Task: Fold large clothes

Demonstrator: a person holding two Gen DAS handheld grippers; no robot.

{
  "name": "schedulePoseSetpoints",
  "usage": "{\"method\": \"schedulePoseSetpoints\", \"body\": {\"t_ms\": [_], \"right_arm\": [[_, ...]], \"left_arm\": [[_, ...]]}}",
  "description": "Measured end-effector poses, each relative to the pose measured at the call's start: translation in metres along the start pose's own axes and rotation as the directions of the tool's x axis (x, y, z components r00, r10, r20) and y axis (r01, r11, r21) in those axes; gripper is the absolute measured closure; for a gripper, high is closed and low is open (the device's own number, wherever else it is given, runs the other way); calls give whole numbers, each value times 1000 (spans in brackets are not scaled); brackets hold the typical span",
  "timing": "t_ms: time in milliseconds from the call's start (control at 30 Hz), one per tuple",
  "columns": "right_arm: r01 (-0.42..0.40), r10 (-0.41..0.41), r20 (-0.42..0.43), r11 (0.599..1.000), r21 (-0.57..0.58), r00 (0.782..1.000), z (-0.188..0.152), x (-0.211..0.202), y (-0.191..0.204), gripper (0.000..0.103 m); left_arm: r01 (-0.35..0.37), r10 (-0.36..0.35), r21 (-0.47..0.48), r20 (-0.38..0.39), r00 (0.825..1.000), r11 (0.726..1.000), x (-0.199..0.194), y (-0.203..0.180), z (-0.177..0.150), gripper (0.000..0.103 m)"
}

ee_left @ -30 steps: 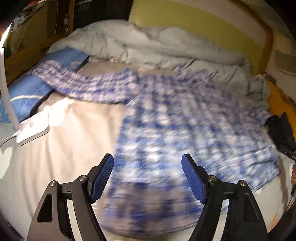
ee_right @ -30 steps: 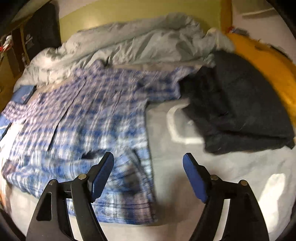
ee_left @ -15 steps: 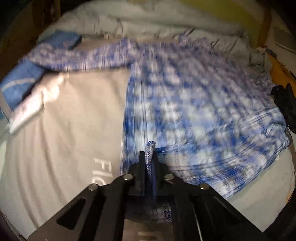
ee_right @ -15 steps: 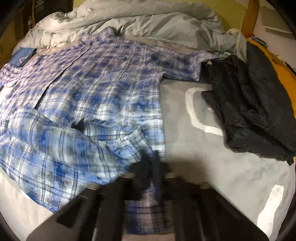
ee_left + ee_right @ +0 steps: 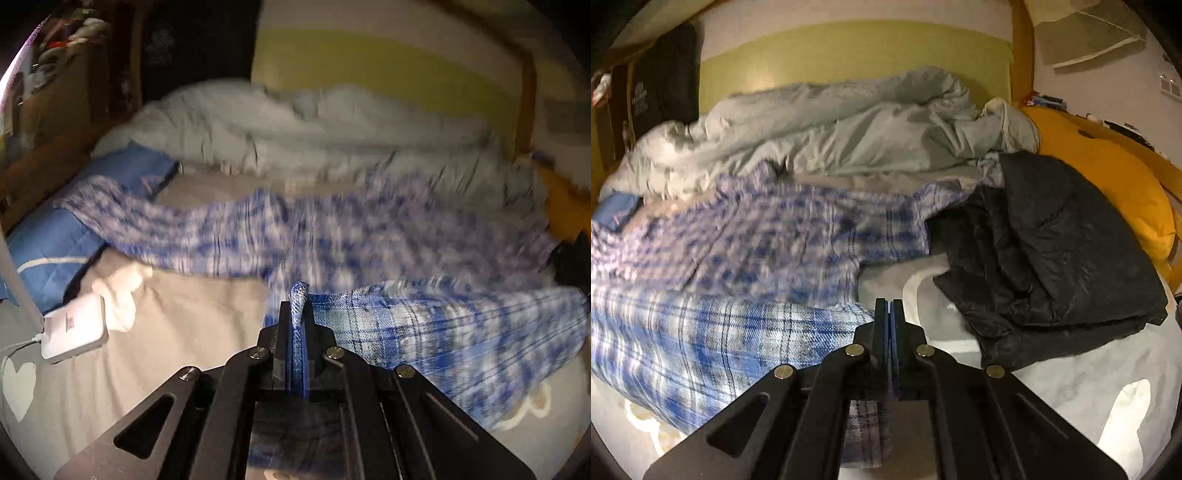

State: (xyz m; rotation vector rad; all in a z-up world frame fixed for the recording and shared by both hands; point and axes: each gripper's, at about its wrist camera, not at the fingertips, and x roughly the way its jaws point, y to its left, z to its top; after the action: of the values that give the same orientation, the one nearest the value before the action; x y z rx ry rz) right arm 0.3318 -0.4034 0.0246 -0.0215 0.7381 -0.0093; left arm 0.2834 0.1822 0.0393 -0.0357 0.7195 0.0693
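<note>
Both the left gripper (image 5: 298, 295) and right gripper (image 5: 888, 308) are pinching the blue-and-white plaid flannel shirt (image 5: 746, 236) by its hem (blurred), lying mid-bed; a black folded jacket (image 5: 1052, 251) is crowding the bed's right edge

Left tool (image 5: 297, 299): jaws pinched tight on fold of shirt (image 5: 424, 332), cloth poking up between tips. Right tool (image 5: 888, 308): jaws closed on shirt hem, level, pointing toward headboard.

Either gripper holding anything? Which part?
Both hold the plaid shirt at its bottom hem: left gripper pinches one corner, right gripper the other.
</note>
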Motion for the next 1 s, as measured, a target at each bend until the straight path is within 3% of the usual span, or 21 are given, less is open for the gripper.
{"method": "schedulePoseSetpoints", "body": {"t_ms": [67, 133, 233, 267, 300, 400, 467, 567, 633, 667, 733, 767, 800, 867, 933, 1000], "right_arm": [[37, -39, -76, 999, -29, 996, -7, 21, 1, 102], [95, -98, -121, 995, -32, 988, -15, 30, -3, 95], [74, -74, -123, 997, -3, 990, -15, 23, -11, 70], [64, -62, -101, 998, 16, 993, -13, 15, -13, 50], [52, -49, -70, 998, 38, 996, -12, 6, -15, 36], [-19, 24, -55, 996, 88, 998, -11, -12, -15, 20], [-60, 73, -99, 990, 130, 992, -15, -16, -14, 19], [-122, 148, -140, 976, 178, 979, -26, -17, -14, 19], [-125, 150, -162, 980, 157, 975, -31, -14, -10, 19], [-114, 137, -169, 984, 138, 976, -34, -12, -7, 25], [-91, 107, -216, 992, 86, 970, -40, -2, 0, 55], [-91, 105, -240, 994, 67, 965, -42, 0, 3, 88], [-91, 105, -249, 994, 65, 963, -45, -2, 4, 100], [-94, 112, -200, 991, 99, 973, -48, -25, -2, 101], [-118, 135, -175, 988, 101, 975, -50, -45, -7, 101], [-112, 129, -222, 990, 88, 966, -62, -48, -11, 101]], "left_arm": [[-56, 57, 18, -65, 996, 998, 26, -3, -9, 98], [-86, 89, 32, -136, 987, 996, 43, -2, -19, 92], [-89, 87, -5, -173, 981, 996, 43, 4, -28, 56], [-75, 71, -15, -152, 986, 997, 36, 4, -31, 34], [-74, 71, -18, -117, 990, 997, 27, 4, -30, 23], [-77, 77, -7, -53, 996, 997, 4, -1, -28, 19], [-47, 46, -28, -44, 998, 999, -8, -3, -27, 18], [11, -16, -66, -74, 997, 998, -17, -8, -29, 18], [37, -43, -62, -87, 995, 997, -22, -17, -33, 18], [48, -52, -42, -86, 995, 998, -24, -23, -35, 18], [48, -45, 33, -70, 997, 998, -31, -42, -40, 18], [41, -37, 60, -62, 997, 997, -34, -48, -42, 18], [35, -30, 93, -50, 998, 995, -39, -56, -46, 18], [47, -41, 120, -52, 998, 992, -48, -67, -53, 18], [106, -100, 86, -76, 992, 991, -56, -71, -58, 18], [148, -141, 74, -94, 986, 986, -61, -76, -63, 18]]}}
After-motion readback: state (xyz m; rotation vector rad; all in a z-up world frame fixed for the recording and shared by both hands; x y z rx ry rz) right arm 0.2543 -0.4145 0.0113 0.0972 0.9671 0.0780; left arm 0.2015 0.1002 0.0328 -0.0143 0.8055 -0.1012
